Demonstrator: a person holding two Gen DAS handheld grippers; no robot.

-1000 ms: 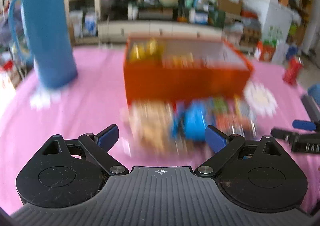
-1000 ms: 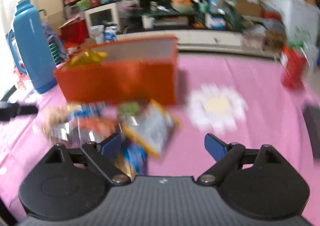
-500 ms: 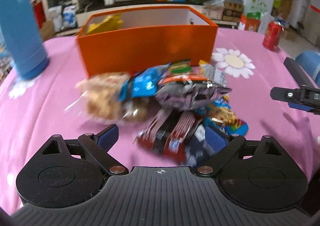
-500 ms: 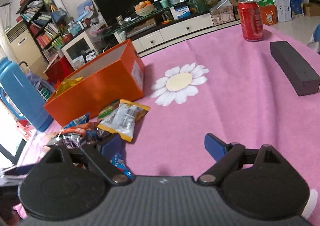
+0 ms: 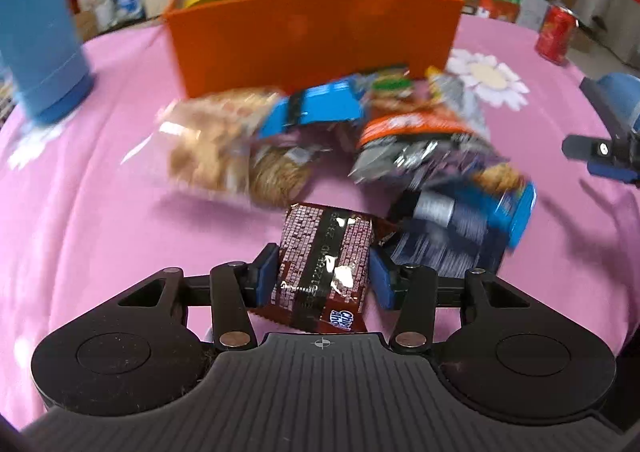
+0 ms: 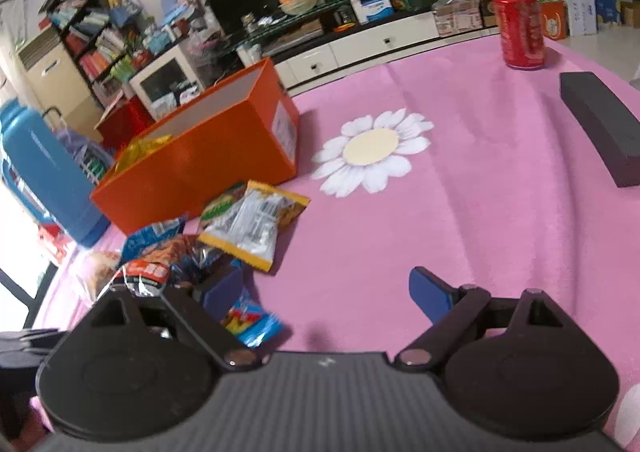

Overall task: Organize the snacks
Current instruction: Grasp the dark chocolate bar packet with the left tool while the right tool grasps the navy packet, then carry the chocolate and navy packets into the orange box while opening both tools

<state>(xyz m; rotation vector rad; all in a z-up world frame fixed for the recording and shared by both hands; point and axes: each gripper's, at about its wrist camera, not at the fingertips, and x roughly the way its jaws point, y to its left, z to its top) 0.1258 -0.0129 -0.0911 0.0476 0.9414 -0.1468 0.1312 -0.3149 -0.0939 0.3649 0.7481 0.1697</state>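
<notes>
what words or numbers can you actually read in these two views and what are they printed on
"Chips Ahoy" logo, partly cut off: brown cookie packet between the left tool's closing pads.
Printed code on that packet's black strip: digits too distorted to read surely.
Red can: white script, too blurred.
White label on the orange box: too small.
Other snack packets: print blurred.

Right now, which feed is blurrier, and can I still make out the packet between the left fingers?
Left wrist view: the snack pile and orange box are motion-smeared, but the brown packet in the closing left gripper is sharp, with glare on its foil. Right wrist view: mostly crisp; fisheye bends the table edge; the red can is clear.
</notes>
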